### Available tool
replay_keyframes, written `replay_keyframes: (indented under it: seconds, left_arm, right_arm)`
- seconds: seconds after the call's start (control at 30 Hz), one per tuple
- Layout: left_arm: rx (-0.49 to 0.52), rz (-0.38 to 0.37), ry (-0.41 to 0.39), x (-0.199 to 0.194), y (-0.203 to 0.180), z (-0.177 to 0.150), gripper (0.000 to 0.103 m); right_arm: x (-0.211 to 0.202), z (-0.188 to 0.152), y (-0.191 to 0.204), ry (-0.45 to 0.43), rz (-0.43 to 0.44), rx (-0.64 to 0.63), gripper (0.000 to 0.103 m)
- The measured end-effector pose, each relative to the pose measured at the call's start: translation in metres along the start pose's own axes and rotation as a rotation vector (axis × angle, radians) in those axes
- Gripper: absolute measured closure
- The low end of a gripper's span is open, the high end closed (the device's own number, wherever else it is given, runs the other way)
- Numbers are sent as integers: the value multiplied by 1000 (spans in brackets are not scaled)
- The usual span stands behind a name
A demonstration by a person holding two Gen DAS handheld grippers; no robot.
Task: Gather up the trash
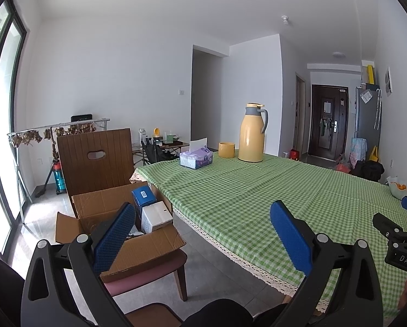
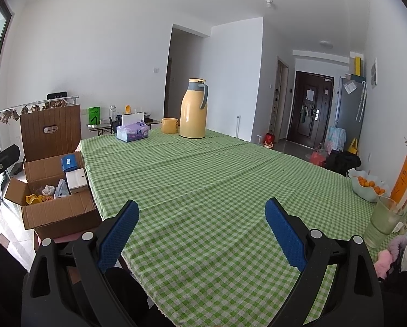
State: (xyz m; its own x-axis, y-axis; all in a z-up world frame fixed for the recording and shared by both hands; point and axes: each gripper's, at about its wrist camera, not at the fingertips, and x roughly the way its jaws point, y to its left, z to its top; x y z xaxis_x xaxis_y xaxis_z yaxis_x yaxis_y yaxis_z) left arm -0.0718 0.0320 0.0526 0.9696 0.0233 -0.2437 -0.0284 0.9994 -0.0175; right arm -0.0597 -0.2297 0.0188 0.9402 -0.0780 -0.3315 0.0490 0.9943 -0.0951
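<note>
Both grippers hang at the table's near edge, the left gripper [image 1: 203, 234] and the right gripper [image 2: 200, 231] each spread wide and holding nothing. Ahead lies a broad bare stretch of green checked tablecloth [image 2: 217, 169]. Left of the table's edge, the cardboard box [image 2: 53, 207] of trash sits open on a chair [image 1: 154, 272]. Far across stand a tissue box [image 2: 132, 132], yellow cup [image 2: 169, 125] and thermos jug [image 2: 194, 109].

Left gripper [image 1: 203, 234] and right gripper [image 2: 200, 231] level (fingers spread wide, holding nothing).

Box [image 2: 53, 207] on chair [image 1: 149, 272], left of table [image 2: 230, 190].
</note>
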Motion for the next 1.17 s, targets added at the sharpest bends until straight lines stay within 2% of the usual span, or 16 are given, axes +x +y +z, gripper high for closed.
replay_keyframes:
  seconds: [0.5,0.63,0.77,0.93,1.03,1.17]
  left_arm:
    - [-22,-8,3,3,3,-3,7]
    - [15,5,-4,3,0,-4,7]
    - [7,10,-12,3,-1,-5,7]
    - [1,-8,-33,2,-4,-5,7]
    - [23,-47,-2,8,-10,-4,7]
    - [63,-46,1,21,-20,-6,7]
  right_arm:
    - [3,-1,1,4,1,-1,13]
    - [5,-1,1,7,1,1,13]
    - [6,-1,0,6,3,2,13]
    - [7,-1,-1,7,-2,4,13]
    - [12,-2,-4,13,-4,17,13]
    - [22,-4,-10,28,-11,30,13]
